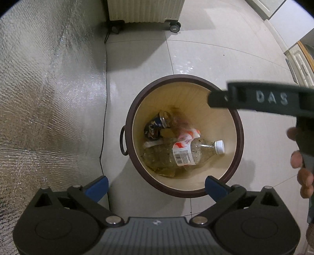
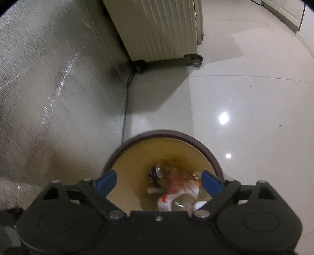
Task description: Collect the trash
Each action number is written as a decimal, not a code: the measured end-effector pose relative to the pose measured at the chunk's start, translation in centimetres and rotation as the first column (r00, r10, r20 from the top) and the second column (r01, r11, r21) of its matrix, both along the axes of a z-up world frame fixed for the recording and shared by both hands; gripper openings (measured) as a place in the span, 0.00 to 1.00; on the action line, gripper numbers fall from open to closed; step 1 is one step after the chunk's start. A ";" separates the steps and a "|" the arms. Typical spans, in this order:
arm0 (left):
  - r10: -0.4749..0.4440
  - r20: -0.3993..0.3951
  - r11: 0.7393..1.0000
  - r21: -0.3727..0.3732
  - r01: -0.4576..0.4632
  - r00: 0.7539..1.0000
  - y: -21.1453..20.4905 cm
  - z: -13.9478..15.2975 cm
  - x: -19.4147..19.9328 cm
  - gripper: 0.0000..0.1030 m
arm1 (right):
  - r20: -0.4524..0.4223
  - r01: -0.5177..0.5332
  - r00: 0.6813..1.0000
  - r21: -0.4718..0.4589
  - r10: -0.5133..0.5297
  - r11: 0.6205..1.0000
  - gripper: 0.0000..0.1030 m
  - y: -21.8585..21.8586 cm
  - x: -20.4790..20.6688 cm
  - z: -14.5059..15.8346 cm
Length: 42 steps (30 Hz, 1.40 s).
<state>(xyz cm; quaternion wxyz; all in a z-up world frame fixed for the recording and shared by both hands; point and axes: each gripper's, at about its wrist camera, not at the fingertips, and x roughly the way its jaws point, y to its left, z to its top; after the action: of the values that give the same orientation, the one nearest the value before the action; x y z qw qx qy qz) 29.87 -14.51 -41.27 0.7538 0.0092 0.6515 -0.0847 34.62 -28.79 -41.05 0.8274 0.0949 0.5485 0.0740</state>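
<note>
A round bin with a brown rim (image 1: 240, 125) and a beige inside stands on the tiled floor; it also shows in the right wrist view (image 2: 214, 159). Inside lie a clear plastic bottle (image 1: 182, 154) with a white cap, a crushed dark can (image 1: 154, 126) and a red-and-white wrapper (image 1: 189, 134). In the right wrist view the bottle (image 2: 182, 204), can (image 2: 156, 171) and wrapper (image 2: 180, 185) lie below the fingers. My left gripper (image 1: 156, 187) is open and empty above the bin's near rim. My right gripper (image 2: 158, 181) is open and empty over the bin; its body (image 1: 261, 99) crosses the left wrist view.
A ribbed cream suitcase on wheels (image 1: 145, 11) stands on the floor beyond the bin, also in the right wrist view (image 2: 162, 33). A silver foil mat (image 1: 49, 98) covers the floor to the left, with a dark cable (image 1: 104, 125) along its edge. White cabinets (image 1: 300, 64) are at the right.
</note>
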 end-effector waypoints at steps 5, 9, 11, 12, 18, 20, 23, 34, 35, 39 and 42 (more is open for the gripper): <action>0.017 0.014 0.999 0.030 -0.018 1.000 0.1 0.2 0.0 1.00 | -0.026 -0.009 1.000 -0.040 0.008 0.999 0.97 -1.5 -0.9 0.3; 0.029 0.025 0.999 0.034 -0.030 0.999 0.3 1.0 -0.3 1.00 | -0.035 -0.009 0.999 -0.058 0.007 0.998 0.97 -2.2 -1.7 1.3; 0.030 0.035 0.999 0.038 -0.031 0.999 0.3 1.7 -0.6 1.00 | -0.035 -0.007 0.999 -0.070 0.005 0.998 0.97 -2.2 -2.3 2.2; 0.026 0.041 0.999 0.041 -0.028 0.999 0.3 2.1 -0.8 1.00 | -0.032 -0.005 0.999 -0.074 0.003 0.997 0.97 -2.1 -2.6 2.6; 0.028 0.094 0.998 0.050 -0.032 0.995 0.5 5.6 -2.6 1.00 | -0.008 0.022 1.000 -0.067 -0.022 0.998 0.97 -2.2 -5.1 6.1; 0.031 0.120 0.998 0.047 -0.037 0.992 0.7 7.3 -3.5 1.00 | 0.007 0.034 0.999 -0.067 -0.034 0.997 0.97 -2.1 -6.0 7.3; 0.037 0.149 0.998 0.048 -0.045 0.988 1.0 9.7 -4.7 1.00 | 0.034 0.032 0.999 -0.059 -0.030 0.998 0.97 -1.9 -7.7 9.7; 0.065 0.262 0.997 0.013 -0.071 0.963 1.5 19.1 -9.9 1.00 | 0.160 0.083 0.985 -0.082 -0.069 0.993 0.97 -2.8 -14.9 18.8; 0.068 0.276 0.997 0.012 -0.074 0.959 1.4 20.1 -10.5 1.00 | 0.171 0.091 0.982 -0.085 -0.076 0.992 0.97 -3.0 -15.6 19.7; 0.057 0.333 0.997 0.026 -0.069 0.941 1.2 24.0 -12.4 1.00 | 0.220 0.117 0.971 -0.088 -0.095 0.989 0.97 -3.7 -18.3 22.7; 0.054 0.381 0.998 0.015 -0.065 0.923 1.4 26.9 -13.9 1.00 | 0.262 0.138 0.959 -0.087 -0.111 0.987 0.97 -4.1 -20.2 24.9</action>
<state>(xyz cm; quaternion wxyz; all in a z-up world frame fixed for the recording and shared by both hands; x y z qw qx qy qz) 15.93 -13.15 -14.34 0.8679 0.0158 0.4941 -0.0494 14.47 -32.89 -16.11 0.8982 0.0753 0.4331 0.0044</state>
